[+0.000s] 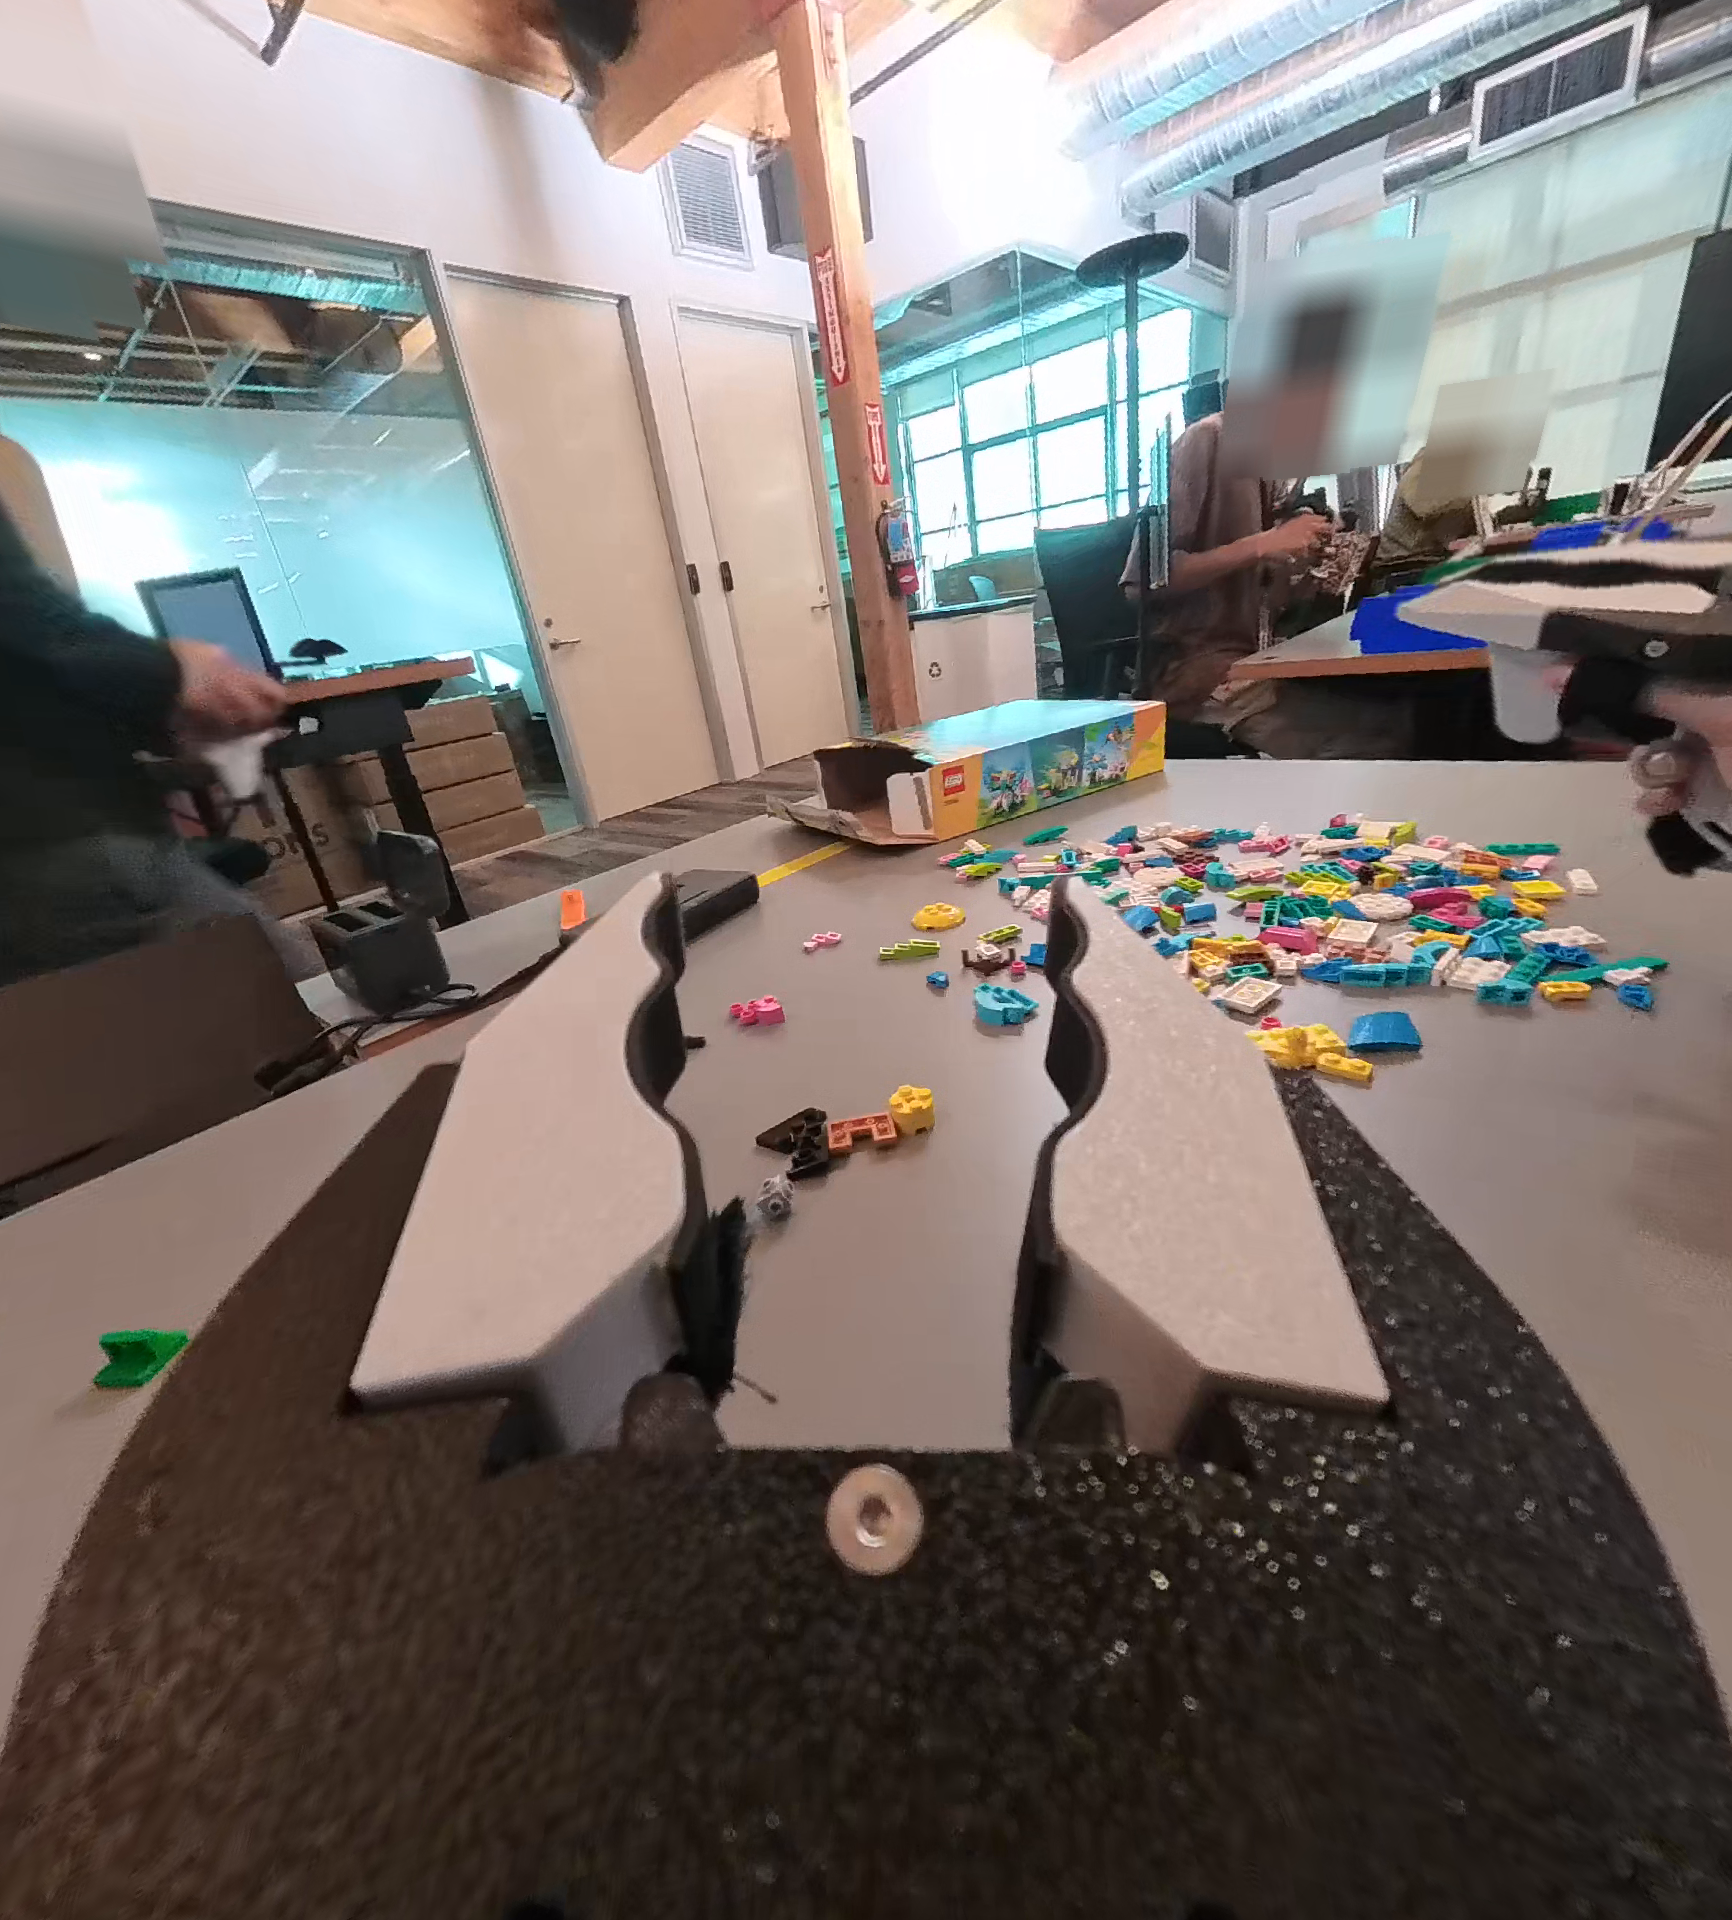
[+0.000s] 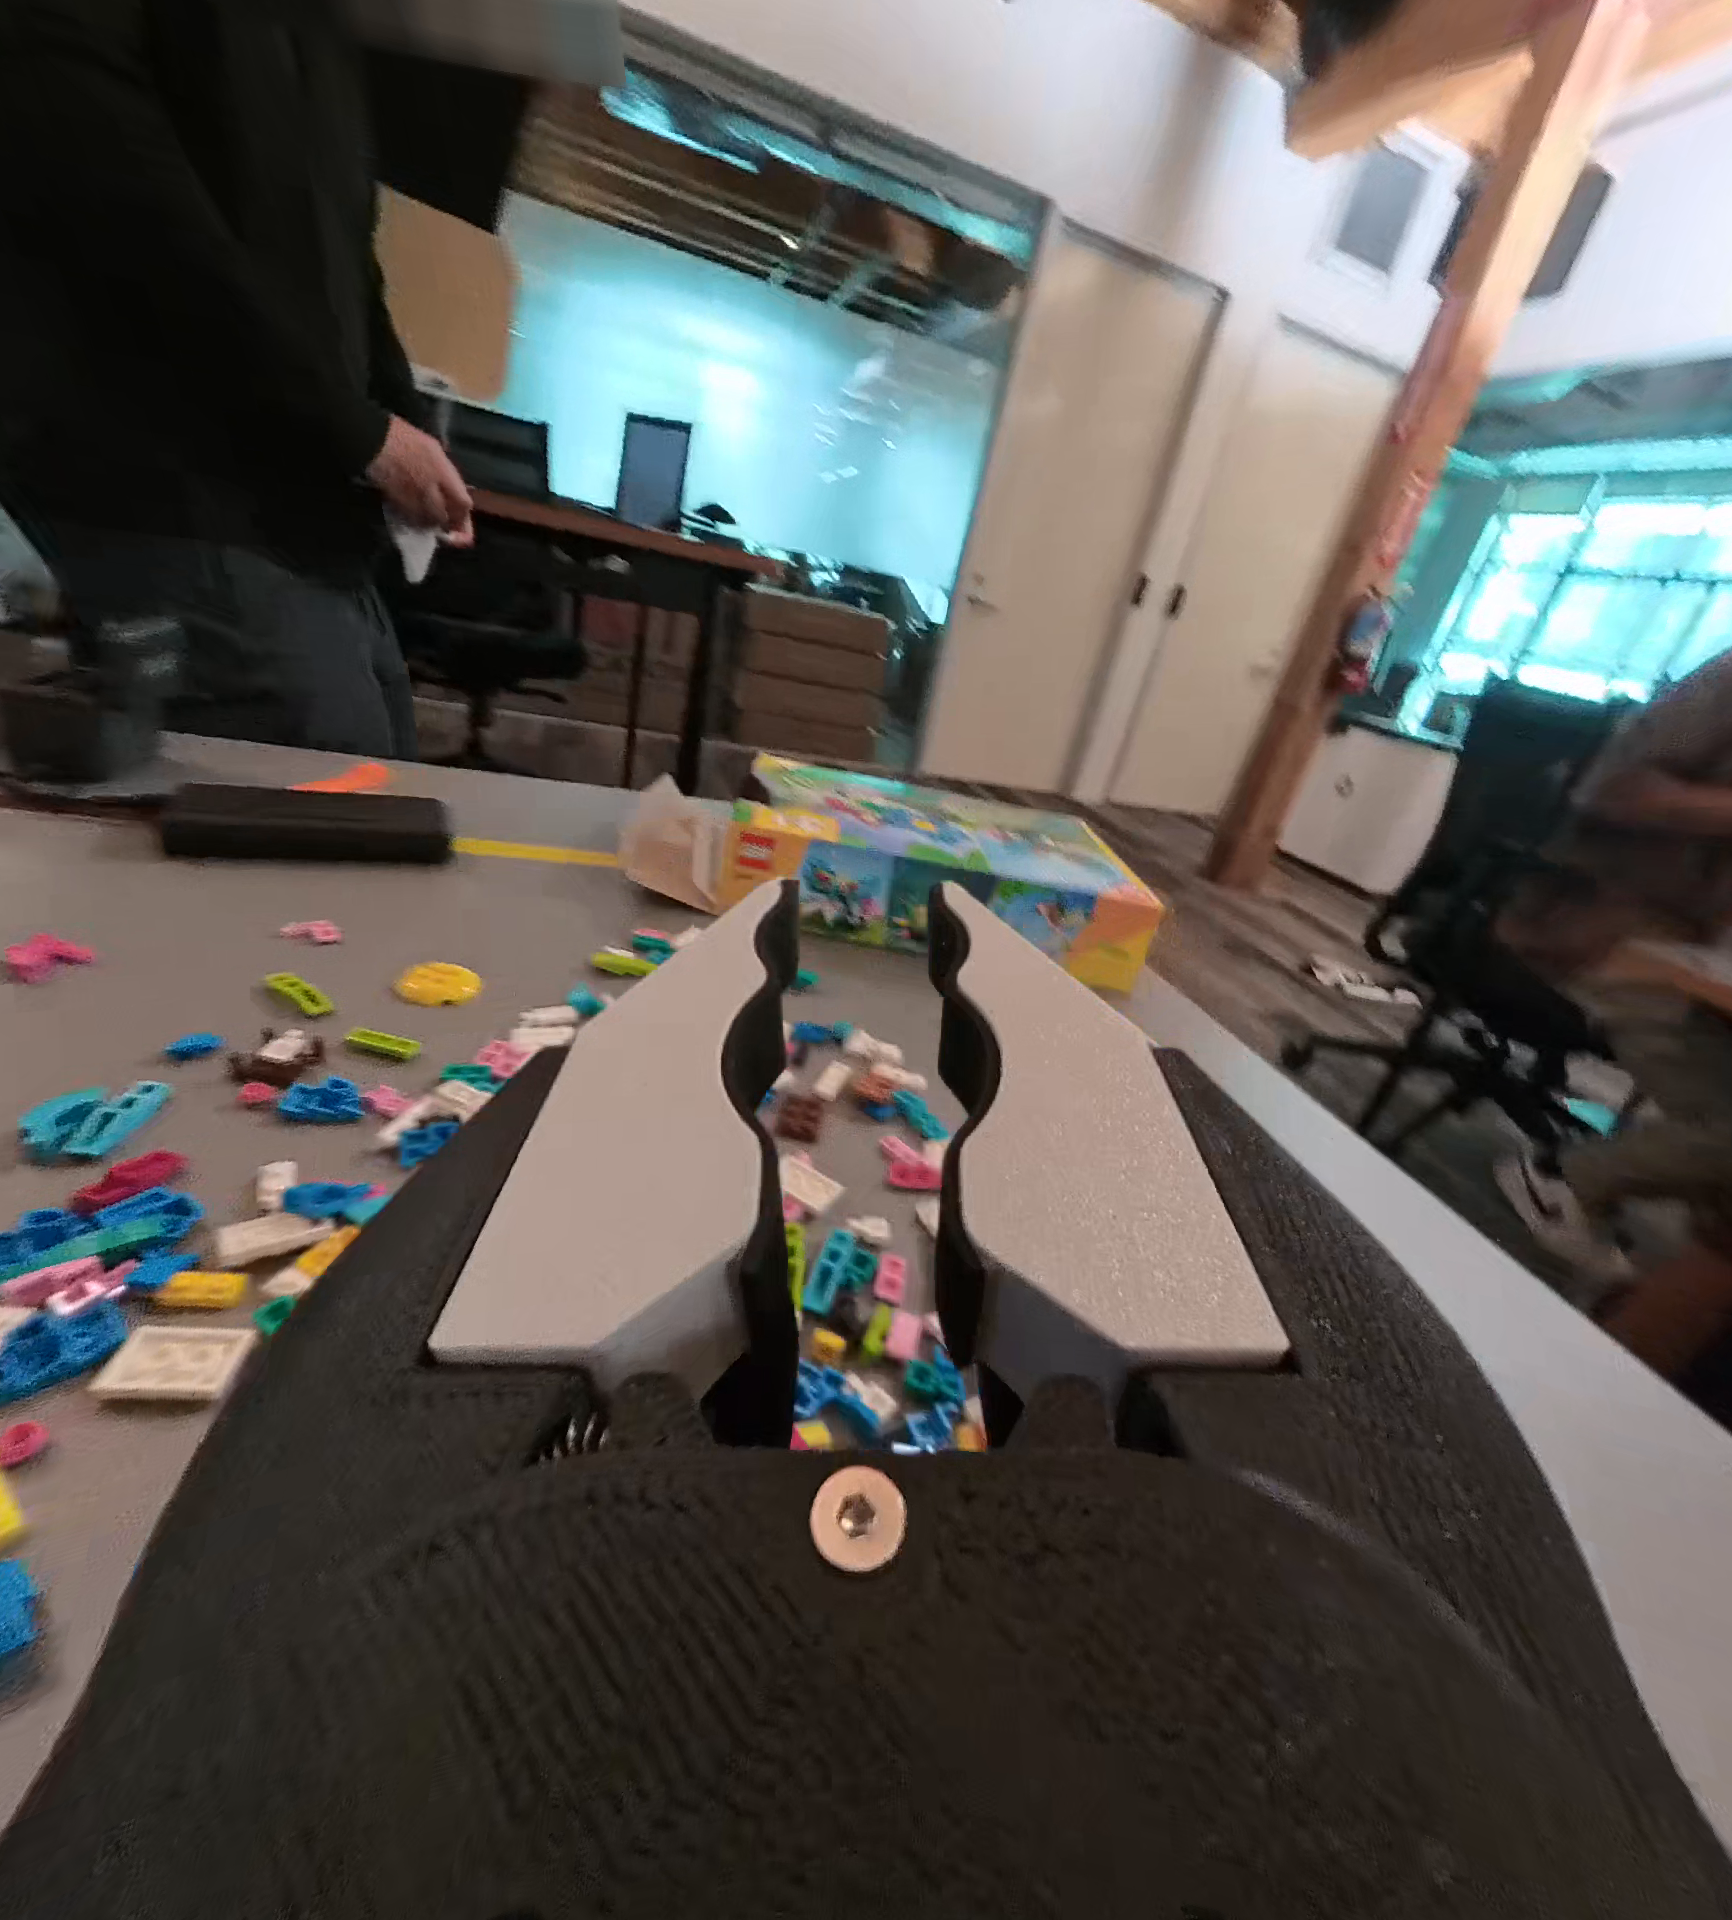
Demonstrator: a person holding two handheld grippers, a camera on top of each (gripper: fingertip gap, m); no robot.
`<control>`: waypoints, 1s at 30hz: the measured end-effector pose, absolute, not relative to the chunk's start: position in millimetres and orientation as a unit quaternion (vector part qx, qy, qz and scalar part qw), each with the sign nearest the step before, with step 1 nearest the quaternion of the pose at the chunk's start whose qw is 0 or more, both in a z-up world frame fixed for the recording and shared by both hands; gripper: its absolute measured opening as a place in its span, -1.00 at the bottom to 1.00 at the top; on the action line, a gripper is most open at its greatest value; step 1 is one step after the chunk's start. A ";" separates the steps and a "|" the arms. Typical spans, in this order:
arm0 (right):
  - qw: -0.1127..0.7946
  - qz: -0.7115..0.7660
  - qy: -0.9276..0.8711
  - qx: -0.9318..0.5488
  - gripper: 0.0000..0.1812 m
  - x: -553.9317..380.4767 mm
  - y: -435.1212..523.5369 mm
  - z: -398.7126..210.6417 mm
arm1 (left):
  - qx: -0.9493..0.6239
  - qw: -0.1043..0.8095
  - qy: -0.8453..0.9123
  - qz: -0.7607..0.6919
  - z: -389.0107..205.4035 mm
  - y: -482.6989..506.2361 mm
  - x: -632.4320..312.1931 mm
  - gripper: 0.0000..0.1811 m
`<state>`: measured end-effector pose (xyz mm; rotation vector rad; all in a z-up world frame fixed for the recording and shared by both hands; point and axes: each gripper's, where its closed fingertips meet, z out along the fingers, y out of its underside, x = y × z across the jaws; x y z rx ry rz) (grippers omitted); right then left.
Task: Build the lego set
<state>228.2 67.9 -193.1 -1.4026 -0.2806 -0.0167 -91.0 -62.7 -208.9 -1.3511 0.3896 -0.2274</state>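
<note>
Both grippers empty above the grey table

The left gripper is wide open over bare surface; the right gripper, half open, hovers over the lego pile near the table's right edge.

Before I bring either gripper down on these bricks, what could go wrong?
The right gripper hangs open over the dense brick pile; closing there may catch several pieces together. The small black, orange and yellow pieces lie between the open left gripper fingers and could get knocked away. The open lego box sits near the table edge.
</note>
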 end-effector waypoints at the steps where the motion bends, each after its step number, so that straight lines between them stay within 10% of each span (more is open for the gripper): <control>1: 0.751 -0.007 -0.111 -0.651 -0.74 237.7 70.2 -196.0 | -0.621 0.756 0.177 -0.106 -209.2 -62.3 -91.5 -0.25; 18: 0.709 -0.024 -0.142 -0.691 -0.95 240.0 77.4 -216.5 | -0.609 0.760 0.219 -0.056 -211.1 -65.8 -82.8 -0.44; 30: 0.423 0.095 -0.287 -0.854 -0.66 204.6 57.0 -328.9 | -0.605 0.762 0.222 -0.058 -210.0 -66.8 -81.6 -0.52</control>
